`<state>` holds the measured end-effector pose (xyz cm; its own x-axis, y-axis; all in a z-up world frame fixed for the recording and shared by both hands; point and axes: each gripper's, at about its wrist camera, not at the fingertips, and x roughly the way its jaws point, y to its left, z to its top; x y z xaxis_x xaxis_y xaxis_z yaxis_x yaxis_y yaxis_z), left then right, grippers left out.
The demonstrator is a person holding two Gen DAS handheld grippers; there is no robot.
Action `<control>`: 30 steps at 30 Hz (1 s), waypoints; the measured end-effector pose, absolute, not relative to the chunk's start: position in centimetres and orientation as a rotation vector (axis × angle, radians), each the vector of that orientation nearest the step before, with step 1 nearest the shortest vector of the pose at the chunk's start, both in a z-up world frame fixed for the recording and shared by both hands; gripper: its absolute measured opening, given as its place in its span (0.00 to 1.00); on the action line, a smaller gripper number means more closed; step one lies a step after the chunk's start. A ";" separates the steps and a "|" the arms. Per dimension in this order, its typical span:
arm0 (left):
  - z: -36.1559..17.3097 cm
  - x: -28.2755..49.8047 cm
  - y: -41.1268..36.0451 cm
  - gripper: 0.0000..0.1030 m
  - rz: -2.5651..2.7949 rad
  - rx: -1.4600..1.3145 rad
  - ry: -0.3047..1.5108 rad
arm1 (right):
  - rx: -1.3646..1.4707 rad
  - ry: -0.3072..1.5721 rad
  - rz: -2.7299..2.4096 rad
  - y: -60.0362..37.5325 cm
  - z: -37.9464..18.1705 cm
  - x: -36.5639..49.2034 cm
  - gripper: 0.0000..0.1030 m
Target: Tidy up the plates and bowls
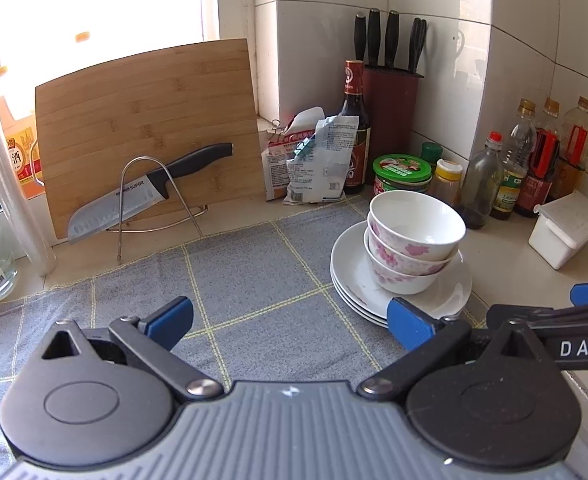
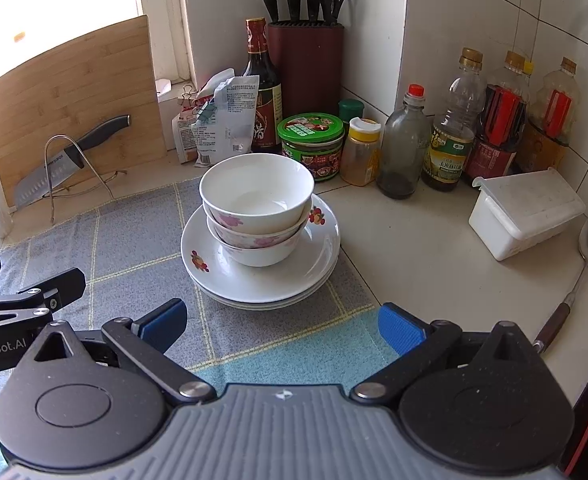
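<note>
The left gripper [image 1: 290, 322] is spread wide with nothing between its blue pads, hovering over the grey checked cloth [image 1: 254, 280]. The right gripper [image 2: 282, 320] is likewise spread and empty. Just ahead of the right gripper, and ahead-right of the left, a stack of white plates [image 2: 262, 280] sits on the cloth's right edge. Three nested floral bowls [image 2: 256, 208] stand upright on the plates. Beyond are condiment bottles [image 2: 449, 140], a knife block [image 2: 305, 68] and a cutting board [image 1: 146, 120].
</note>
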<state>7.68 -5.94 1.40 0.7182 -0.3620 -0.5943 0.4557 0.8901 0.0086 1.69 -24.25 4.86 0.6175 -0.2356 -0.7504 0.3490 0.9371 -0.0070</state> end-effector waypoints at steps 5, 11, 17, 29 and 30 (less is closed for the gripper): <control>1.6 7.6 -5.9 0.99 -0.453 0.161 0.618 | 0.147 0.834 -0.337 -24.3 5.1 1.6 1.00; 1.8 7.5 -5.9 0.99 -0.456 0.160 0.612 | 0.147 0.830 -0.337 -24.4 5.2 1.5 1.00; 1.8 7.6 -6.0 0.99 -0.458 0.163 0.615 | 0.150 0.827 -0.338 -24.5 5.4 1.4 1.00; 2.2 7.6 -6.3 0.99 -0.455 0.173 0.605 | 0.138 0.817 -0.341 -24.8 5.8 1.6 1.00; 2.2 7.6 -6.3 0.99 -0.455 0.172 0.605 | 0.140 0.816 -0.343 -24.9 5.8 1.6 1.00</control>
<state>7.63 -6.33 2.16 0.7274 -0.3616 -0.5832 0.4603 0.8874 0.0238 1.62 -24.90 5.76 0.6338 -0.2451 -0.7337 0.3521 0.9359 -0.0085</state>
